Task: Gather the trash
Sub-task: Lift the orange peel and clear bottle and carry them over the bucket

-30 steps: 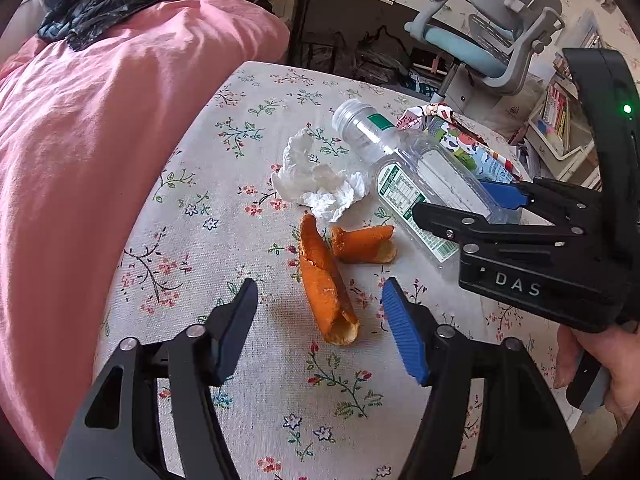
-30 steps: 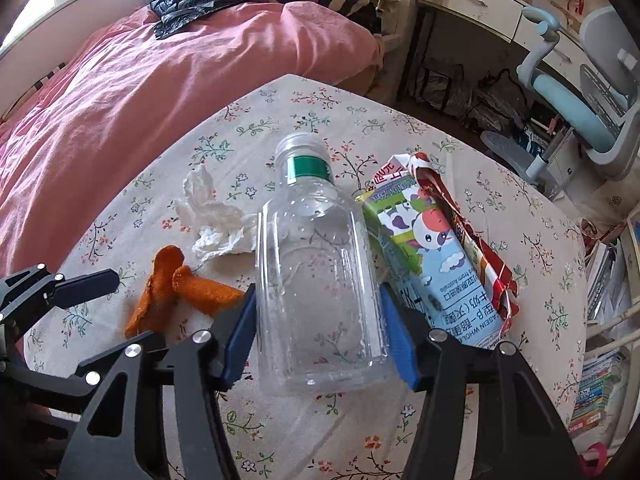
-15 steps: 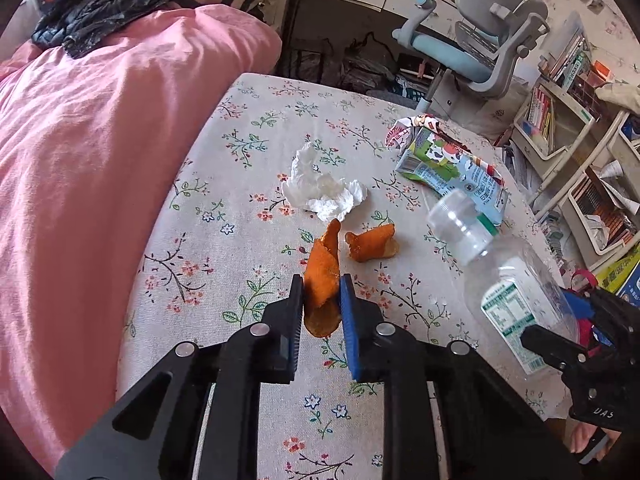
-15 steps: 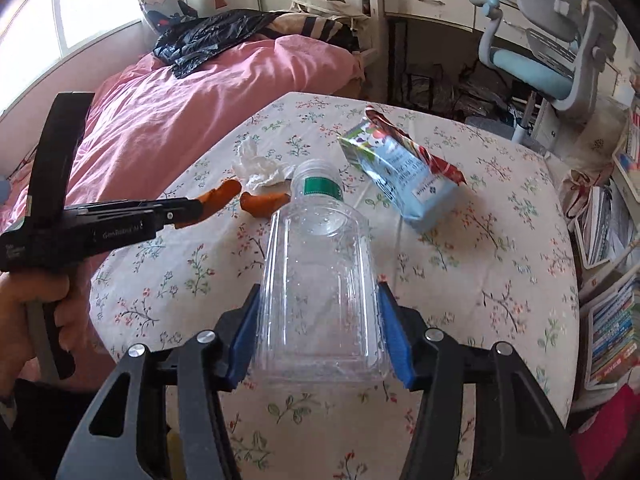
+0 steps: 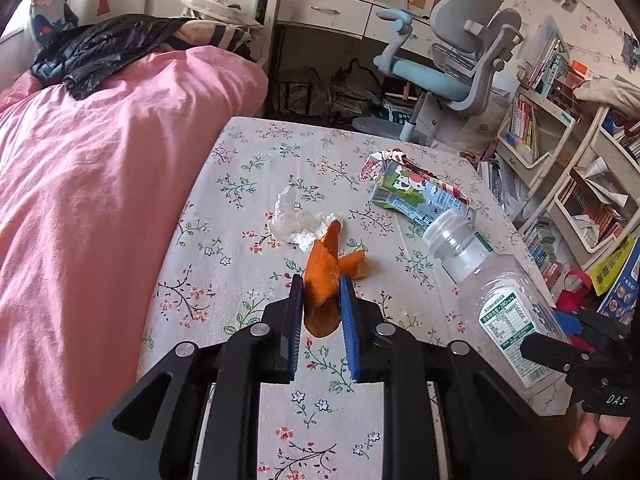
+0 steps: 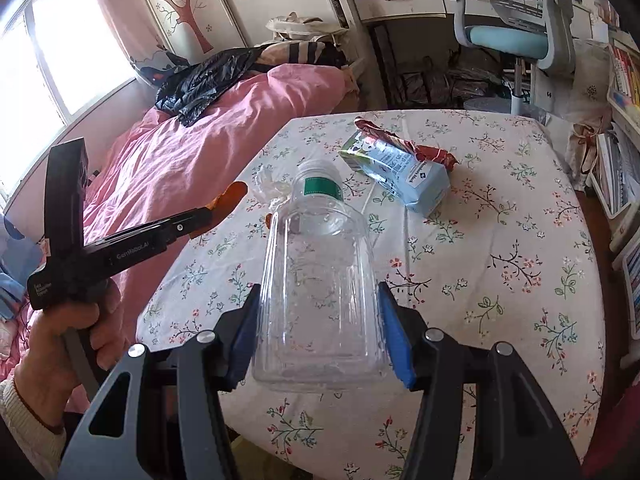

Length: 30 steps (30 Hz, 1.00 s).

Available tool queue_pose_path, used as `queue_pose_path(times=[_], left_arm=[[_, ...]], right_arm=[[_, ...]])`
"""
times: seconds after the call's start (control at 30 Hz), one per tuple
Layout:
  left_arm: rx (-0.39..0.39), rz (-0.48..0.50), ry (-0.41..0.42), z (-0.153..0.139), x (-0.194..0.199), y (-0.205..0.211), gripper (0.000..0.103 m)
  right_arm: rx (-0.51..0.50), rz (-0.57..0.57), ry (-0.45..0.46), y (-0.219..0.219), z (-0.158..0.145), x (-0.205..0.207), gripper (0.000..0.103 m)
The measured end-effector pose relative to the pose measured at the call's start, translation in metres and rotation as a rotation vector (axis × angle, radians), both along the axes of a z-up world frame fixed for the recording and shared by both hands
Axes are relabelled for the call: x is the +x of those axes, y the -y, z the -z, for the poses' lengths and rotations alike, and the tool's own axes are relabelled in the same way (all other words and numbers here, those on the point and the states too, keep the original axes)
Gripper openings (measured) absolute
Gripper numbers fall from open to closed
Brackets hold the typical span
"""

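Observation:
My left gripper (image 5: 321, 285) is shut on a long orange peel (image 5: 320, 276) and holds it a little above the floral tablecloth (image 5: 248, 264). A shorter peel piece (image 5: 356, 263) lies on the cloth just behind it, next to a crumpled white tissue (image 5: 294, 222). My right gripper (image 6: 319, 292) is shut on a clear plastic bottle (image 6: 320, 264) with a green neck band, held off the table near its front edge. A flattened milk carton (image 6: 400, 172) lies further back. In the left wrist view the bottle (image 5: 492, 300) hangs at the right.
A bed with a pink cover (image 5: 100, 200) and a black jacket (image 5: 100, 52) runs along the table's left side. A grey-blue desk chair (image 5: 452, 68) and a white desk stand behind. Book shelves (image 5: 560, 160) crowd the right.
My left gripper closed on the long peel and raised it off the cloth. My right gripper lifted the bottle away from the carton and carried it toward the table's near right edge.

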<state>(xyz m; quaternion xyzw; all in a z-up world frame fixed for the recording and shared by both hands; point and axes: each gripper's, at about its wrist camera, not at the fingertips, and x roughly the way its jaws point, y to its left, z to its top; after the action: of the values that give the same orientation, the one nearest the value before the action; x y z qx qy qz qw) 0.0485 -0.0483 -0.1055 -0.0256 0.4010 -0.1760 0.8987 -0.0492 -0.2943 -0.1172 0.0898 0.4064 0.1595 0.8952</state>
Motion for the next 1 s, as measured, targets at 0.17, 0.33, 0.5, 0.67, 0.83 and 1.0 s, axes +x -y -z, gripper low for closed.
queue_pose_path(times=[0.17, 0.33, 0.5, 0.67, 0.83, 1.0], left_arm=[[0.006, 0.002, 0.012, -0.003, -0.002, 0.001, 0.017], [0.02, 0.008, 0.023, -0.005, -0.007, 0.003, 0.017], [0.024, 0.008, 0.025, -0.005, -0.011, 0.002, 0.017], [0.029, 0.012, 0.03, -0.006, -0.017, 0.003, 0.017], [0.044, 0.019, 0.05, -0.009, -0.028, 0.003, 0.017], [0.05, 0.021, 0.071, -0.014, -0.041, 0.001, 0.017]], right_arm=[[0.001, -0.018, -0.005, -0.004, 0.002, -0.002, 0.055], [0.002, -0.035, -0.007, -0.009, 0.003, -0.006, 0.055], [0.009, -0.042, -0.013, -0.009, 0.004, -0.012, 0.055], [0.026, -0.055, -0.019, -0.013, 0.003, -0.02, 0.055], [0.05, -0.085, -0.03, -0.025, 0.006, -0.04, 0.055], [0.051, -0.136, -0.049, -0.044, 0.014, -0.073, 0.055]])
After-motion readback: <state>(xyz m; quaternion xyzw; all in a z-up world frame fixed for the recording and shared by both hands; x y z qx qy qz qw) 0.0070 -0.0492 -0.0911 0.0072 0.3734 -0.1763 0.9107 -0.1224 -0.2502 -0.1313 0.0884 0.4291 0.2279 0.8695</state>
